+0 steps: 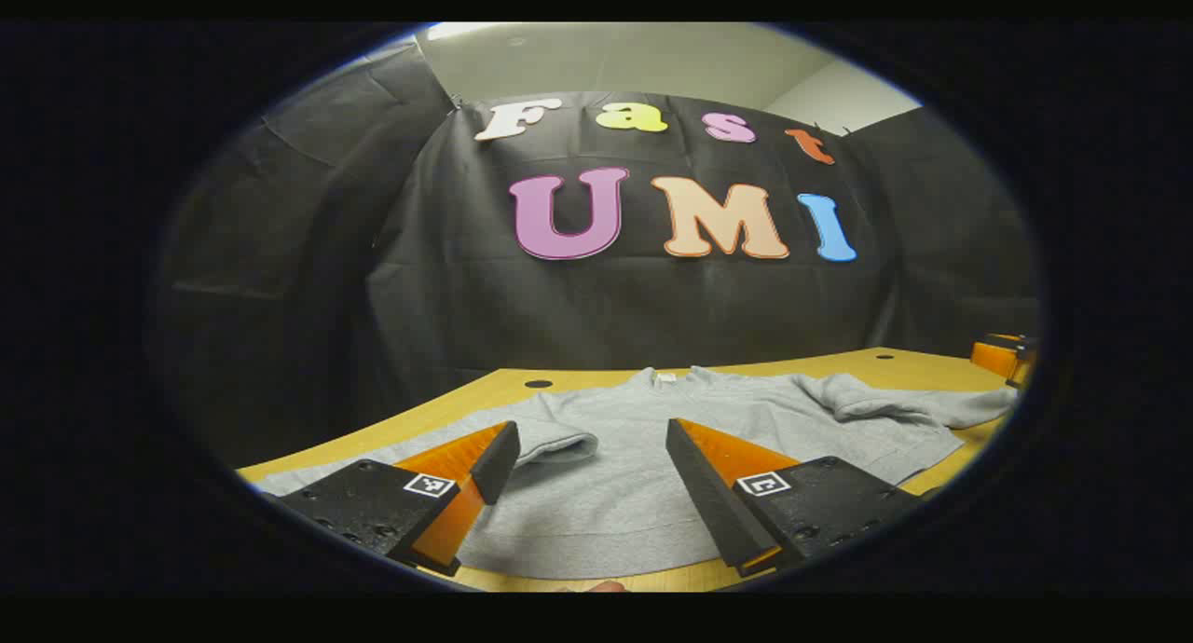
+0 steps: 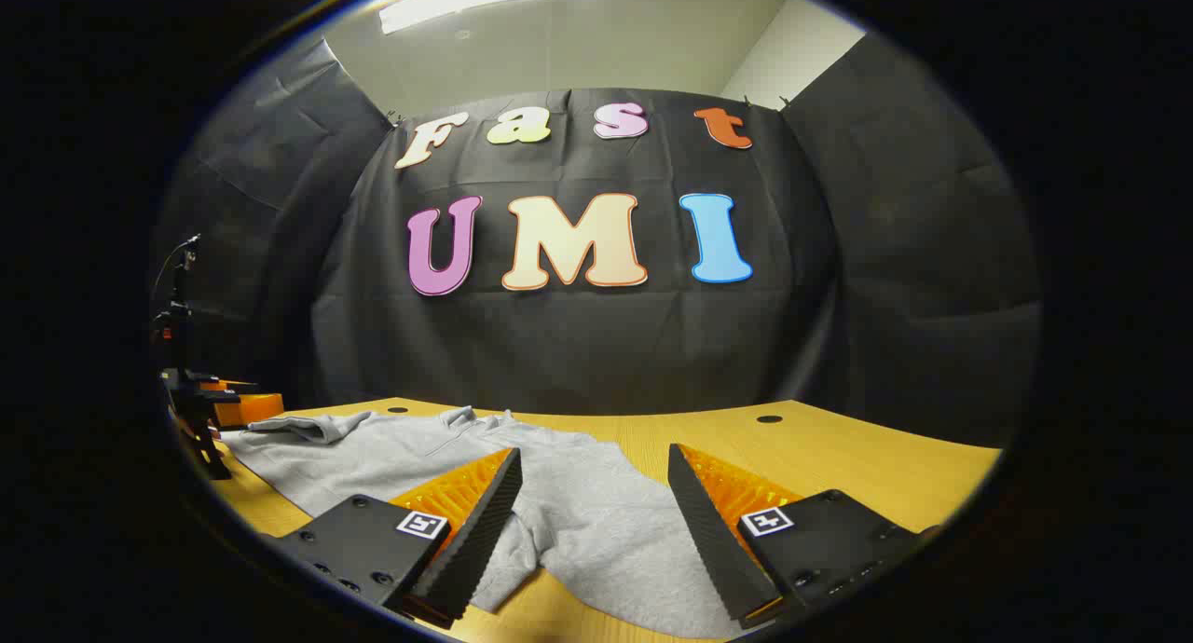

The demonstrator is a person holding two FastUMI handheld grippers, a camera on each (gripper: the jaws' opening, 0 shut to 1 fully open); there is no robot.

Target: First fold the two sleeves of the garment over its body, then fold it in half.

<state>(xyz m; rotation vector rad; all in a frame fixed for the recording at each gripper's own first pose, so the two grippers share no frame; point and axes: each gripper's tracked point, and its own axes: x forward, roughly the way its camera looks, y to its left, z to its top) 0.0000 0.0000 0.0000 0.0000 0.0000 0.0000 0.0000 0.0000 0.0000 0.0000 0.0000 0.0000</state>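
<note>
The grey sweatshirt (image 1: 652, 466) lay flat on the wooden bench (image 1: 466, 396), its collar (image 1: 665, 377) pointing away from you toward the black cloth wall (image 1: 652, 307) and its hem (image 1: 596, 554) nearest your left gripper (image 1: 592, 457). Its long axis ran from hem to collar, straight ahead in the left gripper view. You held the left gripper low over the hem with its fingers spread wide and nothing between them. One sleeve (image 1: 550, 438) lay bent inward over the body, its cuff just beside your left-hand finger; the other sleeve (image 1: 913, 405) stretched outward toward the far right edge of the bench.

In the right gripper view the sweatshirt (image 2: 578, 513) ran off to the left, with the outstretched sleeve (image 2: 298, 427) reaching toward your other gripper (image 2: 200, 410) at the bench's edge. Your right gripper (image 2: 596, 503) hovered above the garment's near corner, its fingers also wide apart and gripping nothing.
</note>
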